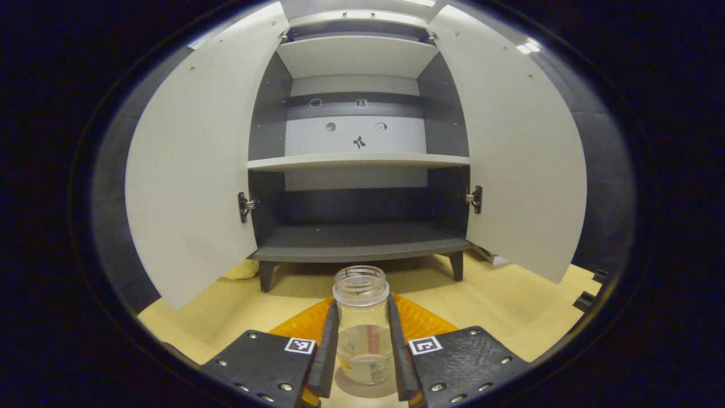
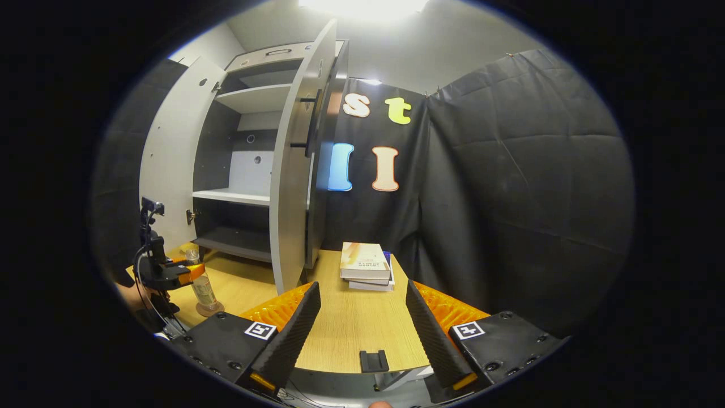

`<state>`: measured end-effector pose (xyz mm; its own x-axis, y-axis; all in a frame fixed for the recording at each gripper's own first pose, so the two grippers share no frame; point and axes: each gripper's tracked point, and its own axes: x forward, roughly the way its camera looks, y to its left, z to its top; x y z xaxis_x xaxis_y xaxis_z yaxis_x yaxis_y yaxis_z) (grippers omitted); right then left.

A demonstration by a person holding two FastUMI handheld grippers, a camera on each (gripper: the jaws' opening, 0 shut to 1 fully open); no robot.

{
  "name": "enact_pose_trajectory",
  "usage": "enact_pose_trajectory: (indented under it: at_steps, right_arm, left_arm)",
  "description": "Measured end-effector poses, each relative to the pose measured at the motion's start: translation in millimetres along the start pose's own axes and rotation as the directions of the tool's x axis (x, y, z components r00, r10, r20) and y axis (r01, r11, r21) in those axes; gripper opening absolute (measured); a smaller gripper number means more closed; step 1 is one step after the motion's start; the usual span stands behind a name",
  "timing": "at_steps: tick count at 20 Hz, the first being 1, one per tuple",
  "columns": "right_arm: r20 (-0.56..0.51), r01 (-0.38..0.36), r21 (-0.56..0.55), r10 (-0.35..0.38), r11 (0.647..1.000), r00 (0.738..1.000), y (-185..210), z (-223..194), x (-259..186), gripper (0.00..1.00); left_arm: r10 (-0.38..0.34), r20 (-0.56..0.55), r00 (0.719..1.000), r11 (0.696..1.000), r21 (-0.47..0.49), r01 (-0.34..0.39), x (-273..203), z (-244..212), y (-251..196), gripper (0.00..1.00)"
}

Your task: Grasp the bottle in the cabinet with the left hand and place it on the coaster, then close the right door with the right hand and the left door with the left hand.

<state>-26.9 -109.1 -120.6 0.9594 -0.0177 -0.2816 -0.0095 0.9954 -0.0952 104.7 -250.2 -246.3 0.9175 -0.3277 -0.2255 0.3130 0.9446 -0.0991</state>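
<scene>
The left hand-held gripper (image 1: pixel 362 340) is clamped on the clear, capless bottle (image 1: pixel 362 323), which stands upright on the round coaster (image 1: pixel 365 388) on the table (image 1: pixel 498 300); its label is too blurred to read. At 12 o'clock, the cabinet (image 1: pixel 357 164) has both doors open. The right hand-held gripper (image 2: pixel 362 328) is spread wide and holds nothing, books (image 2: pixel 365 265) lying beyond it.

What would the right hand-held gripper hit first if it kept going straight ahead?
Probably the stack of books on the table, straight ahead of the open right hand-held gripper; depth is hard to judge.
</scene>
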Motion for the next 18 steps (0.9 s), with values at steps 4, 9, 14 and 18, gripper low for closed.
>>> enact_pose_trajectory:
  at_steps: [4, 9, 14, 18]
  right_arm:
    - [0.036, -0.001, 0.012, 0.001, 1.000, 0.999, 0, 15, 3, 0.97]
    - [0.091, 0.008, 0.050, -0.013, 0.999, 0.996, -7, 49, 13, 0.94]
    - [0.129, 0.005, 0.116, -0.020, 0.993, 0.991, -17, 92, 31, 0.94]
    - [0.146, 0.022, 0.163, -0.046, 0.986, 0.988, -24, 128, 51, 0.97]
  left_arm:
    - [0.037, 0.002, 0.999, 0.999, 0.023, -0.037, -11, 12, 6, 0.82]
    - [0.067, 0.035, 0.997, 0.997, 0.043, -0.069, -41, 49, 11, 0.85]
    - [0.090, 0.064, 0.994, 0.995, 0.033, -0.092, -93, 93, 19, 0.87]
    - [0.106, 0.072, 0.992, 0.993, 0.040, -0.109, -127, 122, 43, 0.86]
